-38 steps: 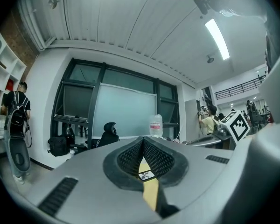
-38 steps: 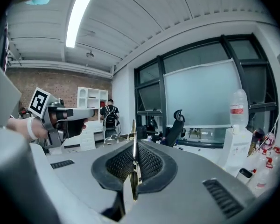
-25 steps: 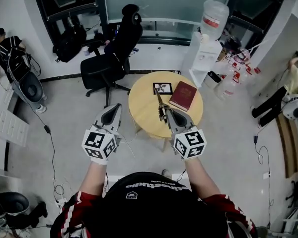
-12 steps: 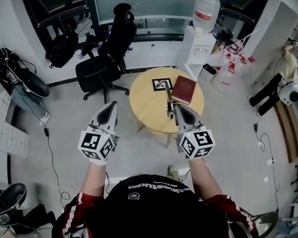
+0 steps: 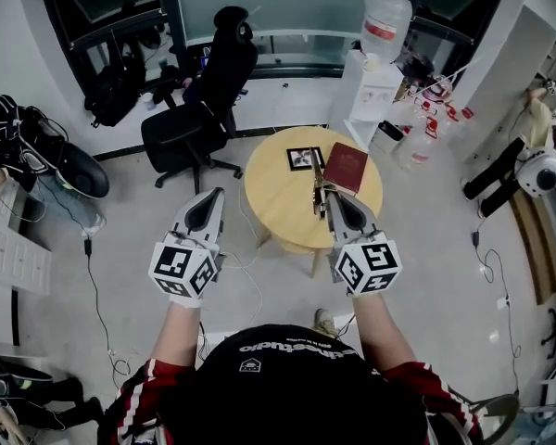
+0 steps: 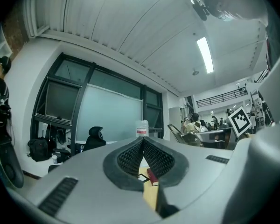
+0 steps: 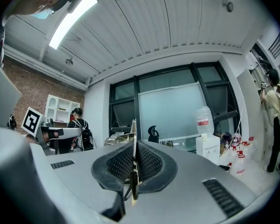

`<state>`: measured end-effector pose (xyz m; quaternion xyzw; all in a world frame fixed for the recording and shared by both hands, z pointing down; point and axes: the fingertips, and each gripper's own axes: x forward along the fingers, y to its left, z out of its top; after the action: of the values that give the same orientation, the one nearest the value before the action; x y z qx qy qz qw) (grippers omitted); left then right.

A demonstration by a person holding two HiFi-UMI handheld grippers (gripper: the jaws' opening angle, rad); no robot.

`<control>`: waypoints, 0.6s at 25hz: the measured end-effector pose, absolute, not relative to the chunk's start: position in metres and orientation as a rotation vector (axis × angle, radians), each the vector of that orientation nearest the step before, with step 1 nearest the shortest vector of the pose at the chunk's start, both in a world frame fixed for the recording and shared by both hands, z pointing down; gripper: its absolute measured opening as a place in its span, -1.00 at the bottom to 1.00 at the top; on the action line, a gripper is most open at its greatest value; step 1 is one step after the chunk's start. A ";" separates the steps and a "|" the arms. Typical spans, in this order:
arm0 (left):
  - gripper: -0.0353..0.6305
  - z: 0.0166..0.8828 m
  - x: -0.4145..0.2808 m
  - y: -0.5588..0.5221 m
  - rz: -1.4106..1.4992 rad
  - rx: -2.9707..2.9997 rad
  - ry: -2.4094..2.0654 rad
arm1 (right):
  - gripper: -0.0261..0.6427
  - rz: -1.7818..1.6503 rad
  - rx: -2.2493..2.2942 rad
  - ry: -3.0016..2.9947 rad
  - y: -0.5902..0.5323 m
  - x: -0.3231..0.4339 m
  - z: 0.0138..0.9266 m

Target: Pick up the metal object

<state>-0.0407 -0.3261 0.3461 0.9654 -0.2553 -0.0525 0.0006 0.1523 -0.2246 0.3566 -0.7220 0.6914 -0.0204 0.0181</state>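
Right gripper view: right tongs (image 7: 134, 147) clamped on thin metal object (image 7: 133, 127), edge-on to camera, above round worktop (image 5: 278, 202), just left of red book (image 5: 346, 167); left tongs (image 6: 143, 142) together, empty, left of worktop. Judged stiff, light, slick; flat faces the best hold, may pivot if pinched off-centre.

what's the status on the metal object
Right gripper shut on metal object, over the table. Left gripper shut, empty, left of the table. Red book nearby, not in the way.
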 end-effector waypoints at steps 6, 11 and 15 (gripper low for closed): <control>-0.84 0.345 -0.044 -0.328 -0.175 3.013 -0.791 | -0.84 -0.053 -2.259 2.123 -0.224 0.152 0.352; -0.84 0.345 -0.042 -0.329 -0.168 3.014 -0.770 | -0.84 -0.051 -2.299 2.079 -0.221 0.158 0.350; -0.84 0.347 -0.044 -0.329 -0.169 3.016 -0.750 | -0.84 -0.053 -2.314 2.056 -0.216 0.155 0.352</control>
<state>-0.0439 -0.3285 0.3473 0.9689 -0.2409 -0.0543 0.0144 0.1546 -0.2163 0.3523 -0.7472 0.6639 -0.0172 0.0228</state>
